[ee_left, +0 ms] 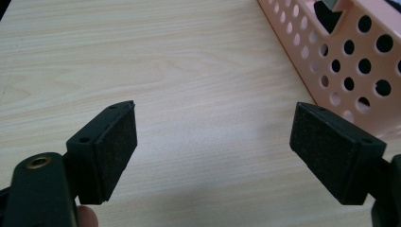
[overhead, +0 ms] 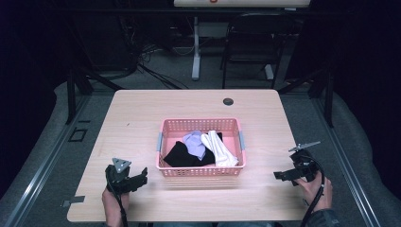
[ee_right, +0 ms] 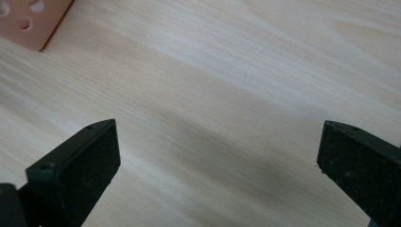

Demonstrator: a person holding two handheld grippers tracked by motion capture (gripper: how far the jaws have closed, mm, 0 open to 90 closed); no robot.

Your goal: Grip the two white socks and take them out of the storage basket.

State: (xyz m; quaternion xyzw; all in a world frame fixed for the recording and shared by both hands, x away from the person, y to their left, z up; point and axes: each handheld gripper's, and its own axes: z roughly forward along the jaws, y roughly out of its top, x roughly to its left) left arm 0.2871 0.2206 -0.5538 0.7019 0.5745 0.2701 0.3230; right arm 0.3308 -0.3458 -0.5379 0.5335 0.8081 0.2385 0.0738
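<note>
A pink perforated basket point(overhead: 201, 171) stands in the middle of the wooden table point(overhead: 137, 118). Inside lie a black cloth point(overhead: 182, 155), a lavender cloth point(overhead: 194, 143) and a white cloth point(overhead: 219, 150). My left gripper point(overhead: 140, 180) rests low at the basket's front left corner, open and empty; the left gripper view has its wide-apart pads point(ee_left: 116, 146) over bare wood with the basket wall point(ee_left: 345, 71) at the right. My right gripper point(overhead: 280, 176) sits to the basket's front right, open and empty, its pads point(ee_right: 90, 165) over bare wood, a basket corner point(ee_right: 33, 23) at top left.
A round cable hole point(overhead: 228, 101) lies near the table's far edge. Beyond the table stand a black chair point(overhead: 253, 42) and a white desk leg point(overhead: 196, 47). Bare tabletop lies left, right and in front of the basket.
</note>
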